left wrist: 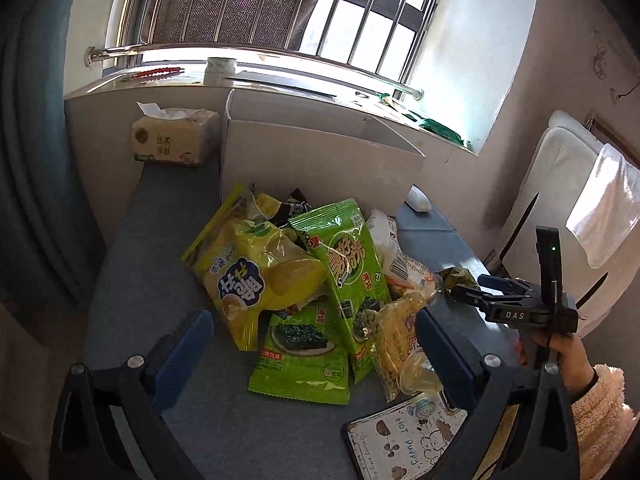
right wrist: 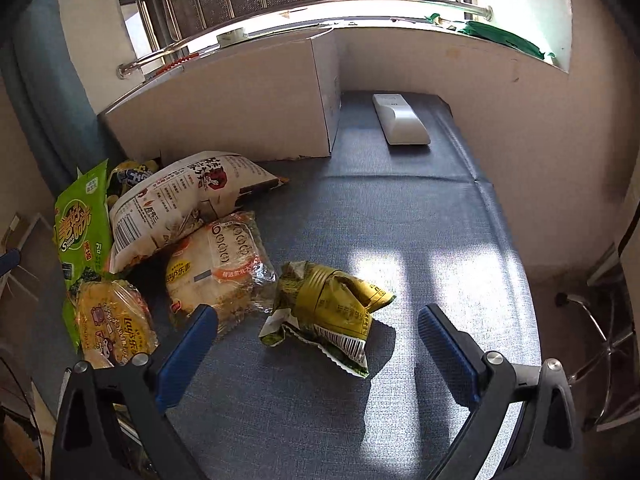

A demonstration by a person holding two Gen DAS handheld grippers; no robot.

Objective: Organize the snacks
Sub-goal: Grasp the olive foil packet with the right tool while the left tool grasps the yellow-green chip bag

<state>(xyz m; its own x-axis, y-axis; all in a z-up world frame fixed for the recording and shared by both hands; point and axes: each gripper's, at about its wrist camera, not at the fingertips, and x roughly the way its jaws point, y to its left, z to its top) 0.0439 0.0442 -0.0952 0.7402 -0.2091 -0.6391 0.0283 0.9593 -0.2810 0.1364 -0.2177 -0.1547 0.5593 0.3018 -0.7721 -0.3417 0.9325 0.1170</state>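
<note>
Between my right gripper's [right wrist: 318,330] spread fingers lies the crumpled gold packet [right wrist: 326,310], seemingly untouched; my left gripper [left wrist: 314,338] gapes above the snack pile [left wrist: 304,276].

The blue-grey padded surface [right wrist: 400,208] carried everything, with a seam creasing it at about one o'clock from its centre. A white cardboard box [left wrist: 320,156] stood at twelve o'clock, a tissue pack [left wrist: 174,136] beside it at ten and a white remote [right wrist: 400,120] lying flat at two. The snack heap [left wrist: 304,280] sprawled just in front of the box, a crumpled gold-green packet [right wrist: 328,308] lay apart from it at three o'clock in a sun patch, and a cartoon-printed card [left wrist: 404,440] rested at five.
</note>
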